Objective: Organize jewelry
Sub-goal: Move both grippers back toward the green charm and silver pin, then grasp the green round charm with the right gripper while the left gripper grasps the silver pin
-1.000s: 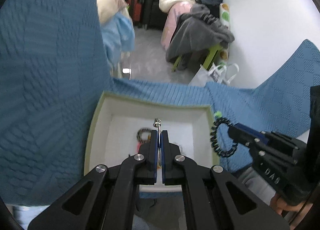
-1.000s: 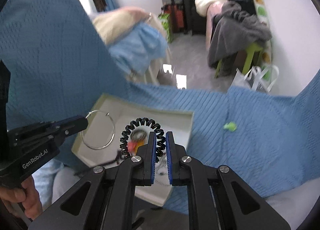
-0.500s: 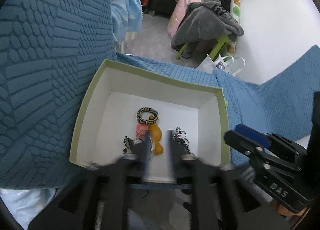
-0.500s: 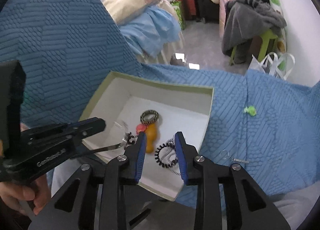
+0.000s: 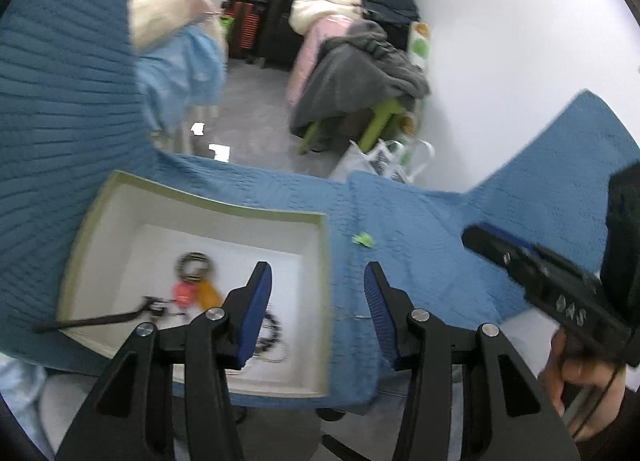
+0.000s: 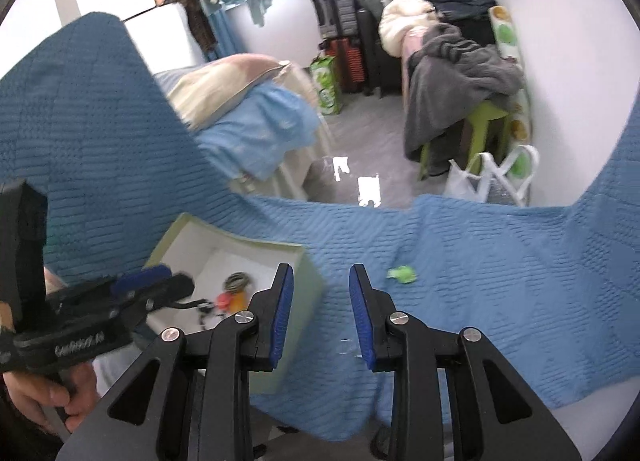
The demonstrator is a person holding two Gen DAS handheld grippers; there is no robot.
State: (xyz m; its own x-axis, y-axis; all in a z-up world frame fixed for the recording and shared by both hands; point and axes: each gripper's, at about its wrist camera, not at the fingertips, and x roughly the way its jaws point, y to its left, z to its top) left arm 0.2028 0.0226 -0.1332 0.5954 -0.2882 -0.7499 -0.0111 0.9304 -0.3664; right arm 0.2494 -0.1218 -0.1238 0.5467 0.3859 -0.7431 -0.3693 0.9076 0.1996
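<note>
Several pieces are lying in the box (image 5: 326, 301); my left claw (image 5: 316, 313) and right claw (image 6: 320, 315) are hovering apart, empty; a green bit (image 6: 402, 274) is waiting at two o'clock.

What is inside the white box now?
The white box holds a striped ring, pink and orange pieces, and a black coil hair tie, partly hidden behind the left gripper.

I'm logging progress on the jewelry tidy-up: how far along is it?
Mostly done: the box already holds several pieces, including a striped ring and a black coil band. Nothing is in hand; the left gripper and right gripper are open and empty. Left: the green piece and a thin wire hoop lie on the blue blanket.
</note>
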